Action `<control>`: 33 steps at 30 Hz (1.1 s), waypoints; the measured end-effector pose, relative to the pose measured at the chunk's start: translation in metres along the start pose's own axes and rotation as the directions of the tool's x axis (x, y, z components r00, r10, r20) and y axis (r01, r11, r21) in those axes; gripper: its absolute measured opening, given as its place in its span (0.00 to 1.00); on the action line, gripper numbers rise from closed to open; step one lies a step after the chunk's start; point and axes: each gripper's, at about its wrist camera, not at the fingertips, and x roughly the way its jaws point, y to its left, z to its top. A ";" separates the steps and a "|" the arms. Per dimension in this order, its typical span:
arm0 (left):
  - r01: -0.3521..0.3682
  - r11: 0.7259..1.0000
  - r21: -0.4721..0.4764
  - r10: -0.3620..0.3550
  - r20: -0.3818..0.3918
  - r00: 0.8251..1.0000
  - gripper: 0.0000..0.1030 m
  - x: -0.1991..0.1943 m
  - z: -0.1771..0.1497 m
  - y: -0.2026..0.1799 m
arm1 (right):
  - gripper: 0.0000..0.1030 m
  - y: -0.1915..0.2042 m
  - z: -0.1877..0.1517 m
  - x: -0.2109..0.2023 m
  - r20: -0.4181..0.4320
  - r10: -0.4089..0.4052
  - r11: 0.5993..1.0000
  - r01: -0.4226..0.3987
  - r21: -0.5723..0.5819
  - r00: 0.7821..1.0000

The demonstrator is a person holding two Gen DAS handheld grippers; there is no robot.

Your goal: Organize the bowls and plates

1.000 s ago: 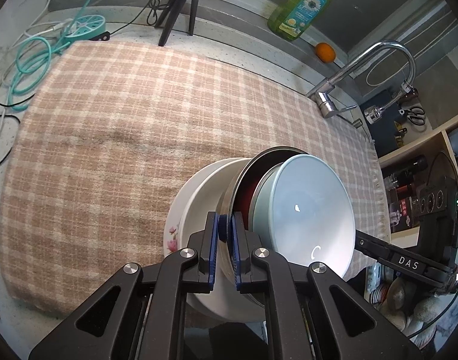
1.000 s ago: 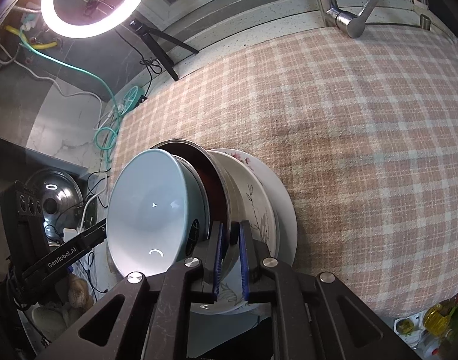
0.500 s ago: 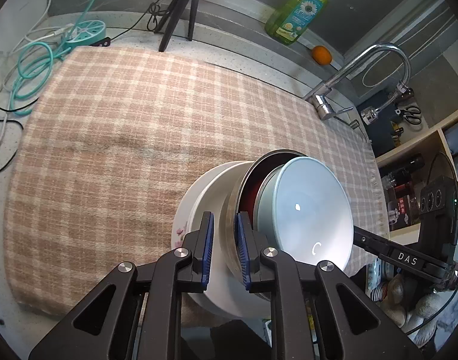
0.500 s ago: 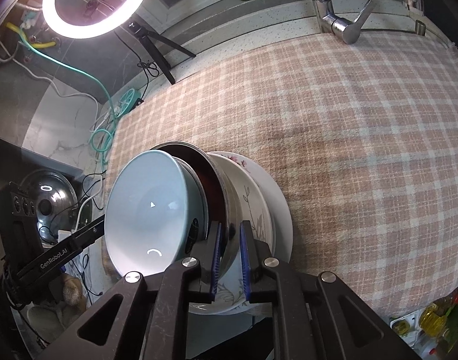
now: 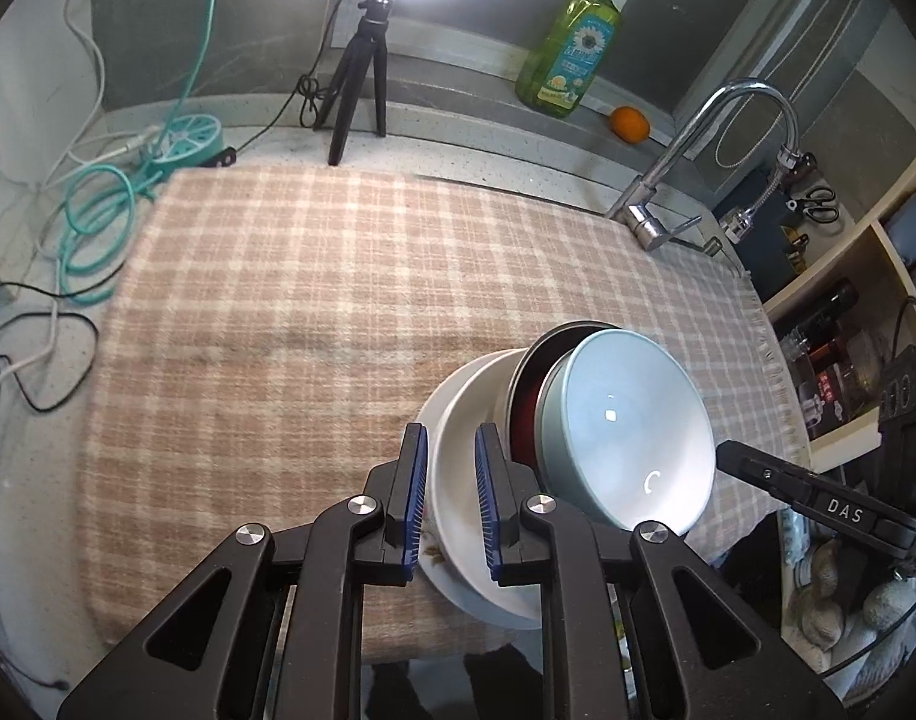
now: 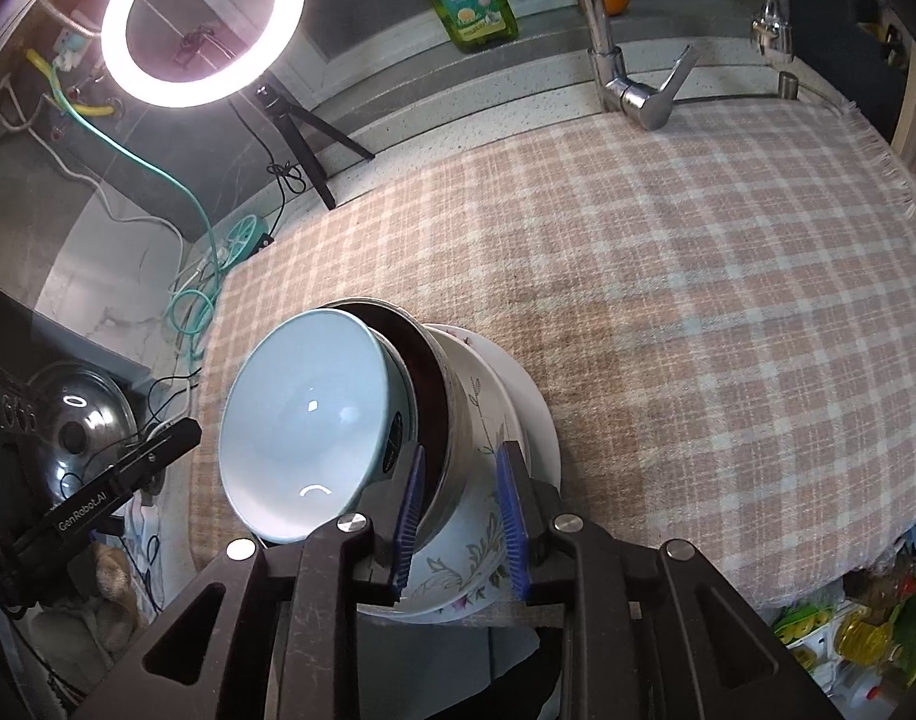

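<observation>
A checked cloth [image 5: 314,324] fills mid-frame, and at its lower-right edge nested white plates [image 5: 458,480], dark bowl [image 5: 526,408] and blue bowl [image 5: 631,426] sit ungripped between the parted left gripper [image 5: 450,501] and right gripper [image 6: 460,519].

The scene is bright, and the main light comes from the ring light [image 6: 203,21] at the far side, which is overexposed to plain white and gives a small haze around it. The pale blue bowl [image 5: 634,426] shows small white reflections of this lamp. Both views have strong fisheye bending with dark round corners, and the checked cloth [image 5: 338,312] looks slightly soft.
</observation>
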 end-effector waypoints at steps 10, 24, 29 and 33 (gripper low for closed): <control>-0.035 0.999 0.015 0.035 0.034 0.999 0.28 -0.012 -0.009 -0.009 | 0.35 0.021 -0.007 -0.014 0.065 -0.048 0.994 0.054 -0.097 0.997; -0.117 0.993 -0.002 0.117 0.091 0.989 0.44 -0.036 -0.038 -0.035 | 0.45 0.013 -0.022 -0.037 0.111 -0.044 0.987 0.060 -0.148 0.993; -0.160 0.987 -0.006 0.160 0.112 0.981 0.58 -0.045 -0.046 -0.041 | 0.48 0.019 -0.031 -0.048 0.159 -0.068 0.974 0.099 -0.202 0.985; -0.179 0.984 -0.008 0.179 0.126 0.976 0.62 -0.053 -0.052 -0.044 | 0.49 0.027 -0.038 -0.052 0.176 -0.071 0.964 0.112 -0.239 0.982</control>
